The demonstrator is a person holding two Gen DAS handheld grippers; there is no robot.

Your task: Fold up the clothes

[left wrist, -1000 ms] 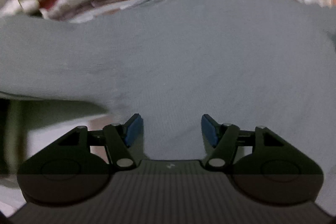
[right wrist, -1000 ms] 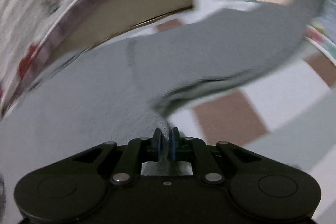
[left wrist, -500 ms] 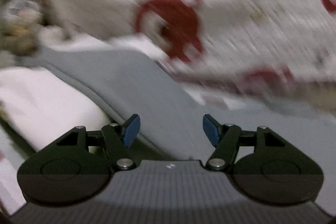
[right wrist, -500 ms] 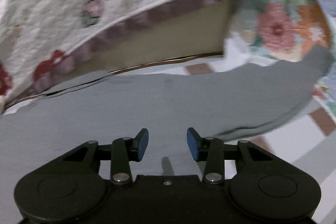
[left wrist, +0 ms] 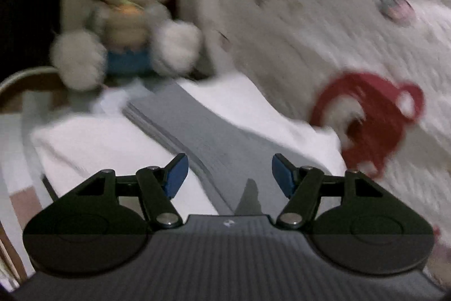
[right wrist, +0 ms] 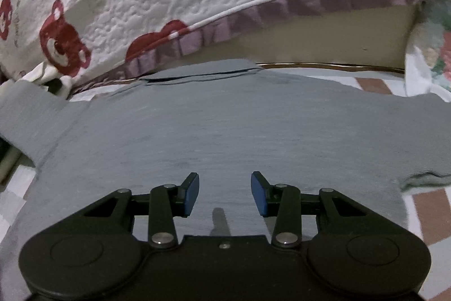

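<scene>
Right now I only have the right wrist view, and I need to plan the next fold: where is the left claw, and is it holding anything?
Observer: The left claw is open with nothing between its pads. It points at a long grey fabric sleeve.
Operator: What does that sleeve lie on?
Observer: It runs across a white soft pillow.
Operator: Is there anything past its far end?
Observer: A grey-and-white plush rabbit toy sits just beyond it, blurred in that view.
</scene>
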